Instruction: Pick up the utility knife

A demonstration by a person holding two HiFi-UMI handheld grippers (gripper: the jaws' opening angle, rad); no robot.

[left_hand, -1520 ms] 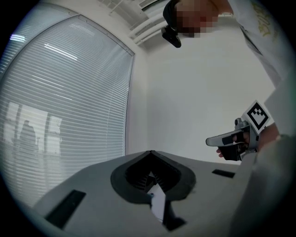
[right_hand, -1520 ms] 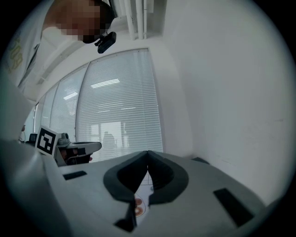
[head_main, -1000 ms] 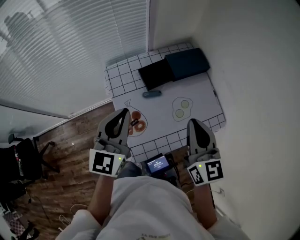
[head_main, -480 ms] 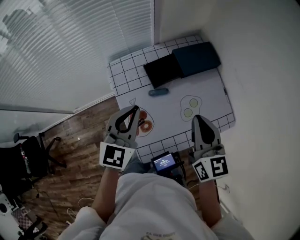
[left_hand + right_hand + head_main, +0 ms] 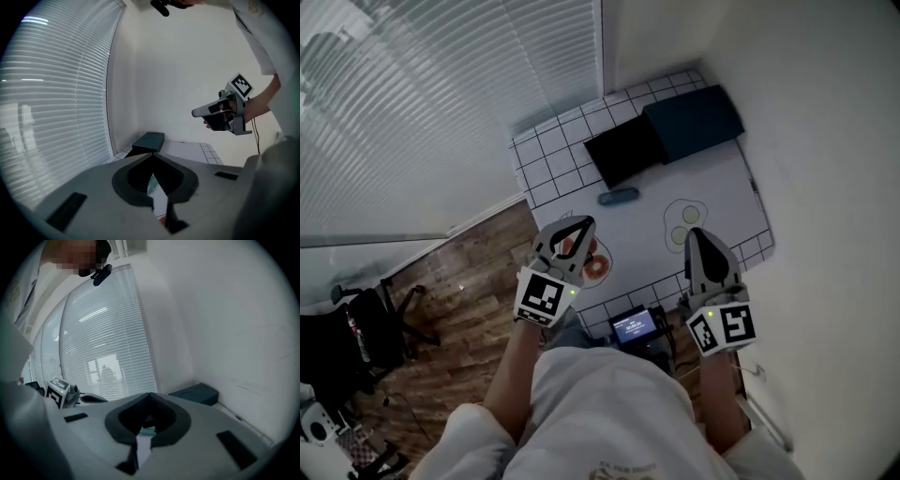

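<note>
The utility knife [image 5: 619, 196], a small blue-grey bar, lies flat on the white cloth [image 5: 722, 187] near the table's middle, in front of a black tray [image 5: 626, 150]. My left gripper [image 5: 583, 222] hangs over the cloth's near left part, above an orange printed drawing [image 5: 598, 267], short of the knife. Its jaws [image 5: 153, 155] are shut and hold nothing. Near the front edge, beside the printed egg drawing [image 5: 686, 217], my right gripper [image 5: 695, 232] is also shut and holds nothing. Both grippers point toward the far wall.
A dark teal box [image 5: 694, 122] stands at the back right against the wall, touching the black tray. Window blinds [image 5: 441, 103] fill the left side. A small device with a lit screen [image 5: 633, 328] sits at the person's waist. Wood floor [image 5: 459, 300] lies left of the table.
Both grippers have come down and forward toward the table. The left one now hangs over the orange drawing instead of beside the cloth's edge. The knife has not moved.
</note>
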